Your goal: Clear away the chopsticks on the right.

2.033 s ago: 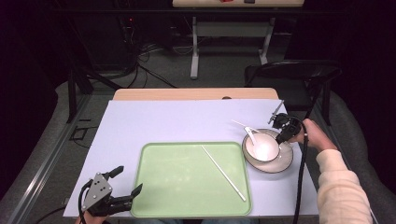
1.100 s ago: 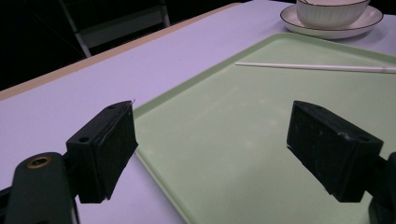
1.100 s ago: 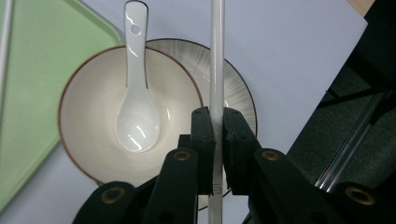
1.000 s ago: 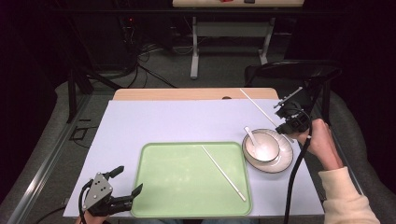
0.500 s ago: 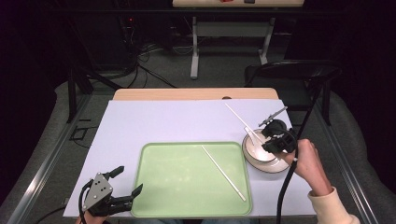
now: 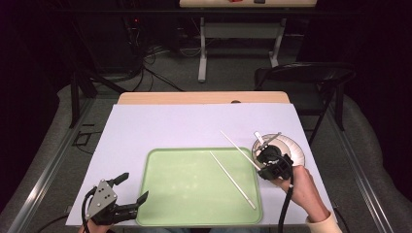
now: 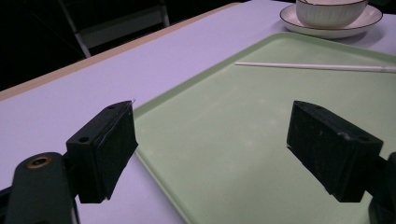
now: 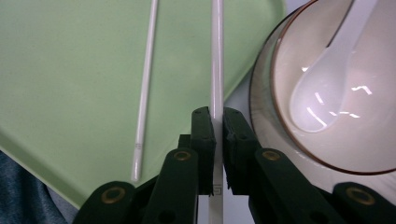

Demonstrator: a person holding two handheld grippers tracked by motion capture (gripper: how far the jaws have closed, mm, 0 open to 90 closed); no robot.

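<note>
A thin white chopstick (image 8: 216,56) is clamped between the flat black pads of the right tool (image 8: 218,140), held at the right edge of the smooth, rounded-cornered green tray (image 6: 189,194). A second matching chopstick (image 6: 232,179) is laid diagonally on the tray. A glossy white spoon (image 8: 327,93) is seen in the ribbed cream bowl (image 8: 327,140) just right of the tray, while the left tool (image 6: 116,201) is held with its pads wide apart at the tray's near-left corner.

Matt pale-green plastic tray (image 6: 194,194); glossy white ceramic-looking bowl (image 8: 336,93) and spoon (image 8: 327,88); smooth white chopstick (image 8: 217,56); matt lilac sheet over wooden desk (image 6: 204,98); matt black claw (image 7: 212,149) pads.
</note>
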